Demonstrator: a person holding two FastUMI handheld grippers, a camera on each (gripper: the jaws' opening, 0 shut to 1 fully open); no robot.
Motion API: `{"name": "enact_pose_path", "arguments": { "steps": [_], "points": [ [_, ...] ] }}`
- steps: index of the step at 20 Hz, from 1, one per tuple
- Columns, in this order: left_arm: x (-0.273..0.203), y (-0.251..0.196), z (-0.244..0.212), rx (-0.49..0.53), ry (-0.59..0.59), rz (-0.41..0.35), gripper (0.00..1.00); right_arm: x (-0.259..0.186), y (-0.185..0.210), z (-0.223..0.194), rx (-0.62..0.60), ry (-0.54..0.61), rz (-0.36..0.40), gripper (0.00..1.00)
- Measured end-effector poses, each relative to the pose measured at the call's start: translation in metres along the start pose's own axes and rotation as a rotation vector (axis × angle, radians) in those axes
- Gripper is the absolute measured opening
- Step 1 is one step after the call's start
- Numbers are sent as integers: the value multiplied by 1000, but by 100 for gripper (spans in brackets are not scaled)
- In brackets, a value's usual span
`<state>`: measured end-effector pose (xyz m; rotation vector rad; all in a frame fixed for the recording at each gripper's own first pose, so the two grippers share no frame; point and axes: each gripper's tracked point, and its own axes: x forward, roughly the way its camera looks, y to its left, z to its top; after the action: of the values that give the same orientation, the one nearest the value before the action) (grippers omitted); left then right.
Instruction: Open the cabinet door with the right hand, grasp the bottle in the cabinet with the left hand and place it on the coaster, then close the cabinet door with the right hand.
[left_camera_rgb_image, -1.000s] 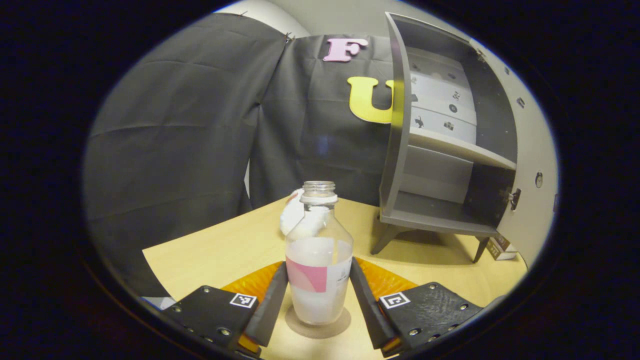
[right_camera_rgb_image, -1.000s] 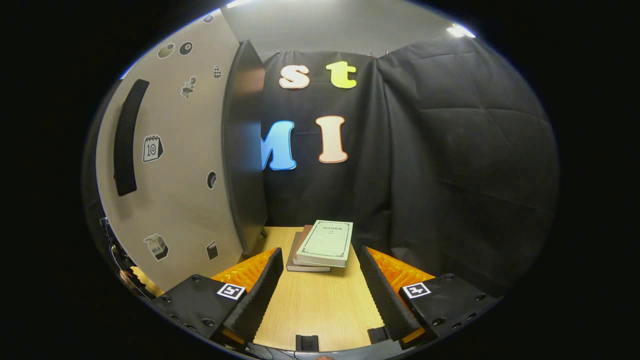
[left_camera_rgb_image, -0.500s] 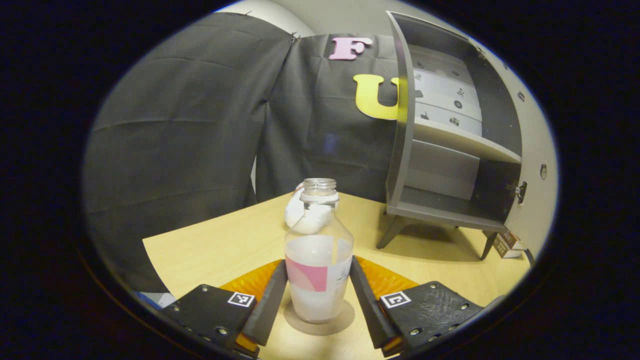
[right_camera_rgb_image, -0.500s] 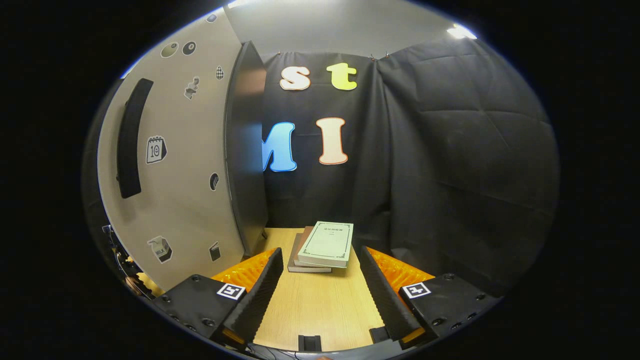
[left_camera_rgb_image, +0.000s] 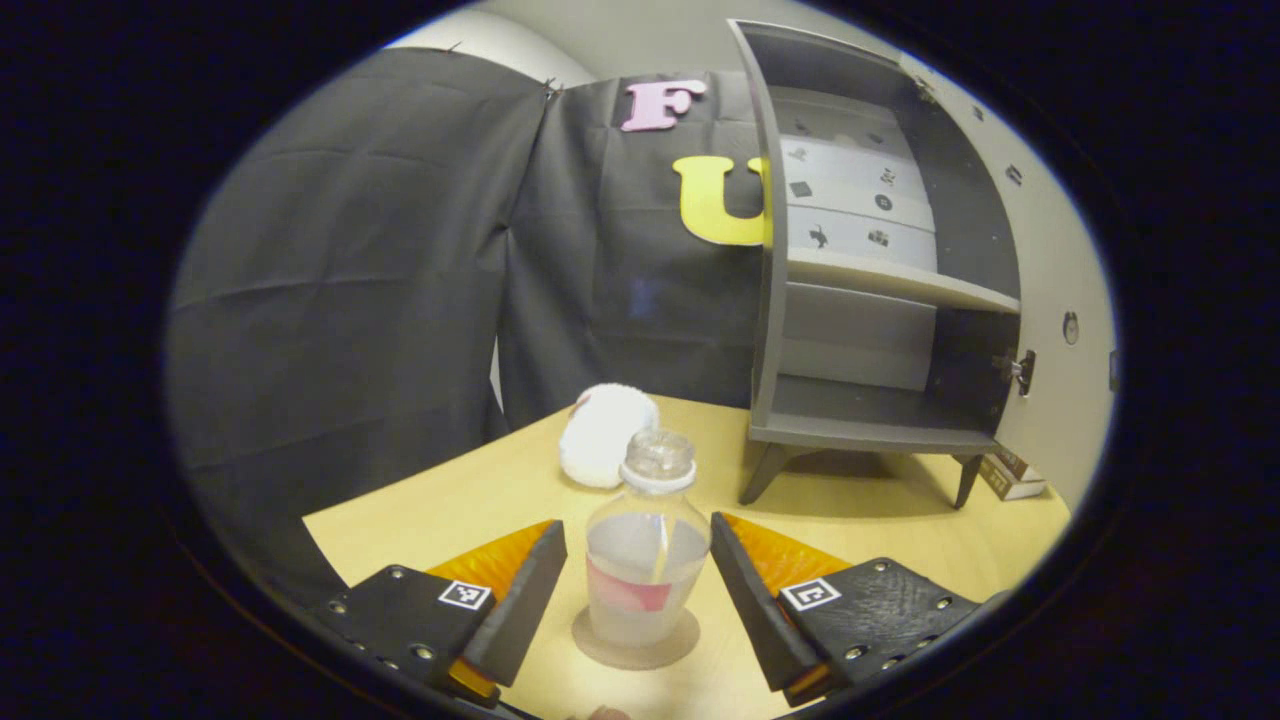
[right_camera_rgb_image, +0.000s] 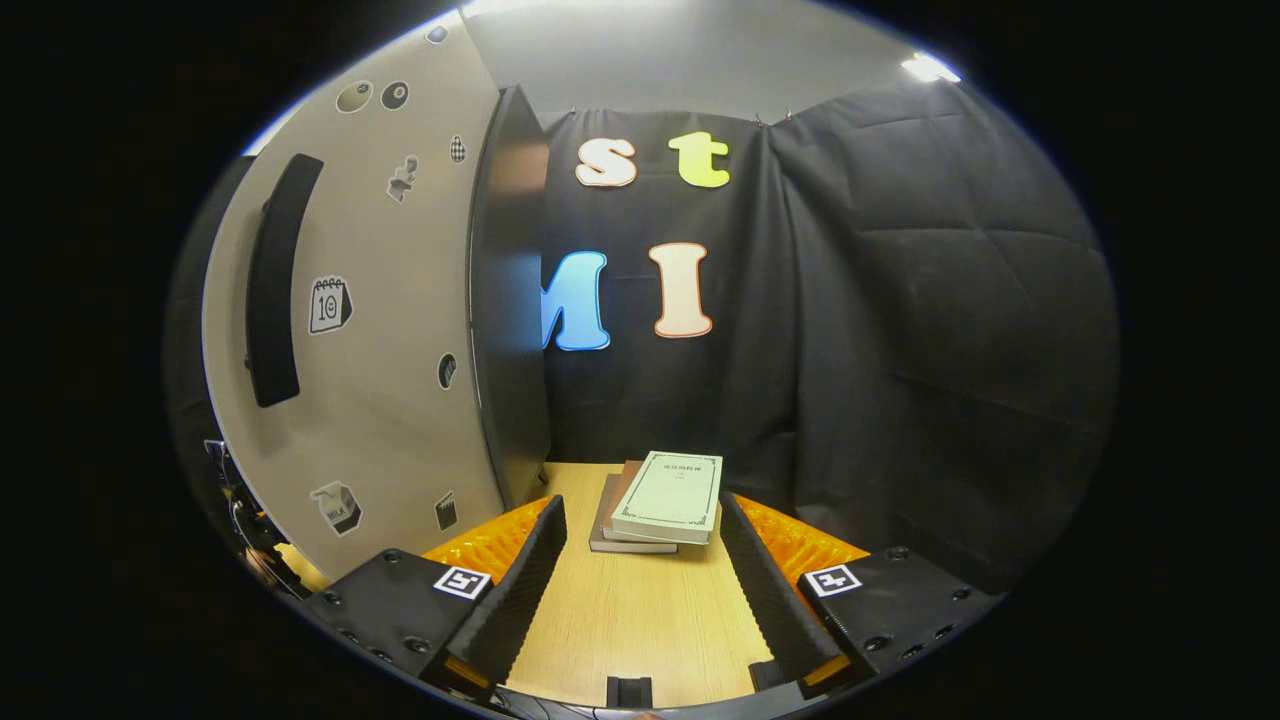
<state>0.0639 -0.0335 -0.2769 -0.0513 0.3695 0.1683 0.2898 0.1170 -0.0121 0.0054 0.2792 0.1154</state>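
White fluffy object (left_camera_rgb_image: 603, 447): I see it lying on the wooden table (left_camera_rgb_image: 440, 500), close to the cloth wall.
Small box (left_camera_rgb_image: 1012, 473): I make out a brown and white carton on the table at the far right.
Books (right_camera_rgb_image: 665, 496): I see a stack on the table, pale green cover on top, darker ones beneath.

a staged recording booth is shown rather than a lived-in home: black cloth (right_camera_rgb_image: 900, 300) is hung as walls around a small wooden table (left_camera_rgb_image: 480, 490). household props are set out on it: a grey cabinet (left_camera_rgb_image: 870, 300) with stickers, a stack of books (right_camera_rgb_image: 660, 500), a white fluffy ball (left_camera_rgb_image: 603, 446).
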Motion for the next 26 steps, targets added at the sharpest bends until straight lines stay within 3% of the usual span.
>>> {"name": "enact_pose_path", "arguments": {
  "steps": [5,6,7,9,10,15,22,25,26],
  "points": [
    [-34,-6,68,4,-67,4,89,4,5,14,23,-20,43,98],
    [-42,-7,86,13,-81,10,89,4,8,19,30,-28,60,93],
    [-52,-9,105,26,-97,16,87,6,10,25,36,-39,77,98],
    [-73,-11,145,37,-133,24,87,9,18,37,52,-68,119,98],
    [-85,-11,164,42,-153,33,89,11,25,42,56,-72,149,93],
    [-140,-11,245,75,-239,50,87,15,50,71,64,-118,240,98],
    [-168,-5,268,117,-256,11,87,16,93,93,31,-154,282,98],
    [-162,21,266,115,-247,26,87,13,119,89,-22,-139,295,98],
    [-158,30,265,109,-244,25,87,11,118,92,-41,-151,281,93]
  ]
}}
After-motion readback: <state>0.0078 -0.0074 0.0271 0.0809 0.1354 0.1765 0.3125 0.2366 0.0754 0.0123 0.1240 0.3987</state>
